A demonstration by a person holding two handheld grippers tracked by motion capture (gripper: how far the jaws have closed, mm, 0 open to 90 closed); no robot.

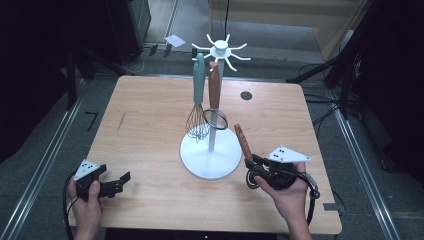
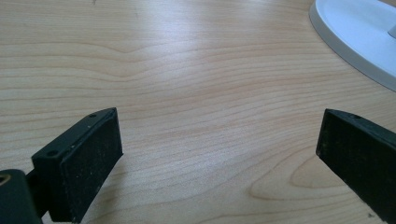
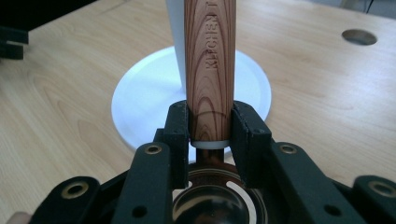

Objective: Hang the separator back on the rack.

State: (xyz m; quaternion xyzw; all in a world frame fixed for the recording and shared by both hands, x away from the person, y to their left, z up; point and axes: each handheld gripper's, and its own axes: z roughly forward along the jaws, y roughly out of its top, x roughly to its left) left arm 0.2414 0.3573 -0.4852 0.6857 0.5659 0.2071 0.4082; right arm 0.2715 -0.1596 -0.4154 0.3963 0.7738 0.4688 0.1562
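Right gripper: clamped on wood-handled utensil near its metal end, handle pointing away toward rack, apparently for hanging beside whisk and strainer. Left gripper: jaws wide, empty, low over counter, idle.

A light wooden table carries a white round-based utensil stand.

Two handheld grippers: left gripper, right gripper. Black bodies, flat black padded jaws, brass-ringed screw holes. Grey three-cornered dotted top plates; black trailing cables.
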